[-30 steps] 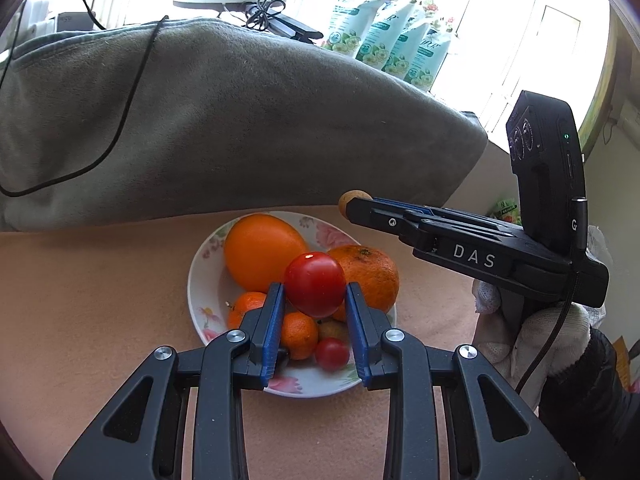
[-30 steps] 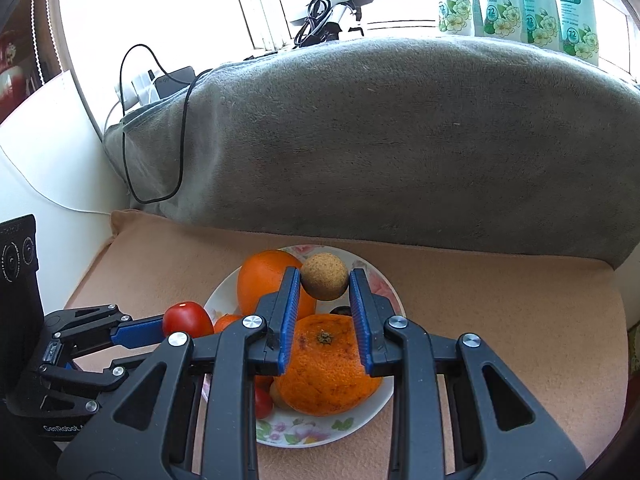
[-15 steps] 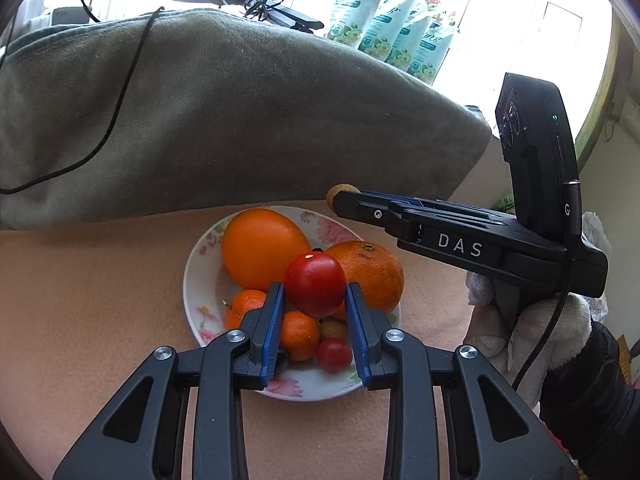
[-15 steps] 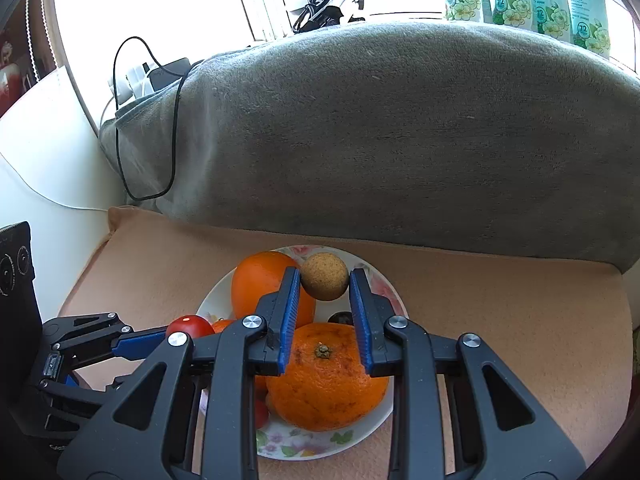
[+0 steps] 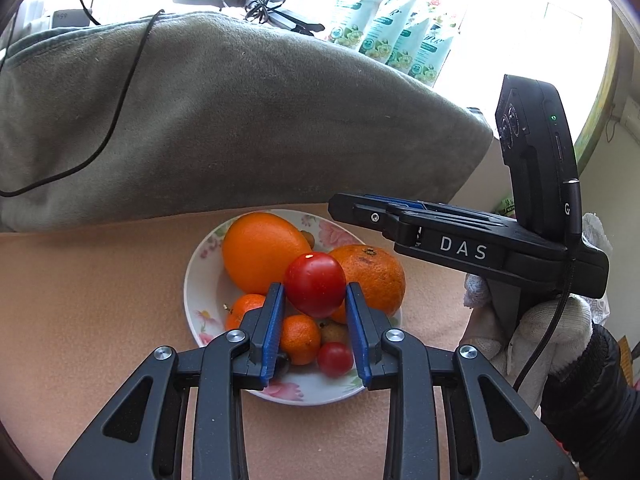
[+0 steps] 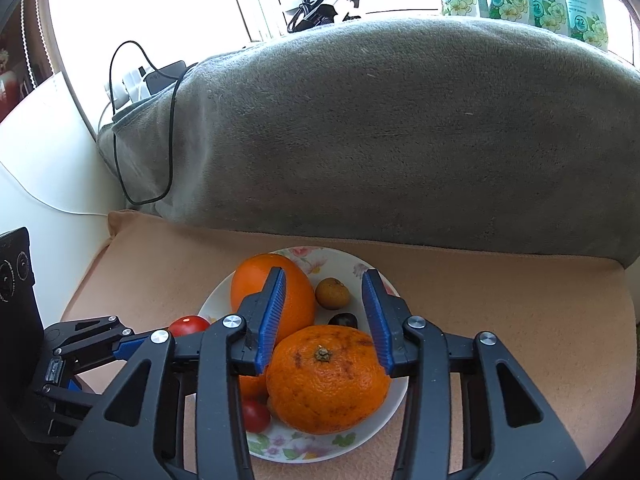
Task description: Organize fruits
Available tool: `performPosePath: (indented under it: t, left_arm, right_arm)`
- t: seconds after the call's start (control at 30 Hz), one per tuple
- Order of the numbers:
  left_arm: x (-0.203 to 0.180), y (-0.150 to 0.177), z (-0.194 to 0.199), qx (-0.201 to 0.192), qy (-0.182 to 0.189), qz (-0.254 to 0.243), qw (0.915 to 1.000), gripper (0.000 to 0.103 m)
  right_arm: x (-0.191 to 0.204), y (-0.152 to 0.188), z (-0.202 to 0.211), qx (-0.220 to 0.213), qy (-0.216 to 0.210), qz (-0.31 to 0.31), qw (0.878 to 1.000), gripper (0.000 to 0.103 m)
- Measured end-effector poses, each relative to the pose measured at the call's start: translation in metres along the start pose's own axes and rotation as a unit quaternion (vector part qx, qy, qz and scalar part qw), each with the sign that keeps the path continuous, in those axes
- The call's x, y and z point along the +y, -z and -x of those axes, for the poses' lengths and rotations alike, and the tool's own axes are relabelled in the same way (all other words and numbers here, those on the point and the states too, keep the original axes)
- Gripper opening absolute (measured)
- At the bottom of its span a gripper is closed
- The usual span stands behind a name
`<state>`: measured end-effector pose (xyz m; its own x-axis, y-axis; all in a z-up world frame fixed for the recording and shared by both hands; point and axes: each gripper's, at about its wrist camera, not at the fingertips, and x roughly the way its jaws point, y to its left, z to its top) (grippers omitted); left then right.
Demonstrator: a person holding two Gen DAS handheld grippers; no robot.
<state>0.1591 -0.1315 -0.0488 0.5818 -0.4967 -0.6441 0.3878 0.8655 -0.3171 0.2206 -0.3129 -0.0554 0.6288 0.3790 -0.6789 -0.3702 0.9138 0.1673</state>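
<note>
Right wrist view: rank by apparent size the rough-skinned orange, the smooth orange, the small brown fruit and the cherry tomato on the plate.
1. rough-skinned orange, though nearest the camera
2. smooth orange, partly hidden; true order with the first unsure
3. small brown fruit and cherry tomato: alike

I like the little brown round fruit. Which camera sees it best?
The right wrist view. The small brown fruit lies in full sight on the floral plate, beside the big orange, framed by the open right gripper. The left wrist view shows only a sliver behind that orange.
</note>
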Motion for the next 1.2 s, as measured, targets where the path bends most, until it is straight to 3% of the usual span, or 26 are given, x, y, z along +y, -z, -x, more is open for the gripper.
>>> performPosePath:
  t: [0.17, 0.27, 0.53, 0.67, 0.73, 0.87, 0.93, 1.2]
  left_arm:
    - [0.000, 0.000, 0.000, -0.001, -0.001, -0.001, 1.0000, 0.029]
    - [0.000, 0.001, 0.000, -0.001, -0.002, -0.002, 1.0000, 0.029]
    - [-0.001, -0.001, 0.005, -0.011, -0.009, -0.006, 0.9999, 0.050]
    - [-0.001, 0.000, 0.007, -0.014, -0.013, -0.009, 0.9998, 0.052]
    - [-0.001, 0.000, 0.007, -0.016, -0.016, -0.010, 0.9997, 0.064]
    - [-0.003, 0.000, 0.008, -0.017, -0.023, -0.013, 0.9995, 0.068]
    - [-0.003, 0.001, 0.009, -0.015, -0.032, -0.014, 0.9993, 0.077]
    - [-0.002, 0.003, 0.012, -0.010, -0.049, -0.007, 0.9987, 0.078]
  right_arm:
    - [-0.001, 0.001, 0.003, -0.004, 0.002, -0.005, 1.000, 0.053]
    - [-0.001, 0.001, 0.004, -0.004, 0.003, -0.006, 1.000, 0.054]
    - [-0.001, -0.001, 0.009, -0.012, 0.009, -0.011, 1.000, 0.074]
    - [-0.001, -0.002, 0.011, -0.014, 0.012, -0.015, 1.000, 0.083]
    - [-0.002, -0.001, 0.011, -0.014, 0.012, -0.016, 1.000, 0.086]
    - [0.000, 0.000, 0.012, -0.010, 0.012, -0.015, 1.000, 0.089]
    - [0.000, 0.001, 0.013, -0.009, 0.014, -0.015, 1.000, 0.091]
    - [-0.001, 0.006, 0.022, -0.013, 0.015, -0.025, 0.999, 0.097]
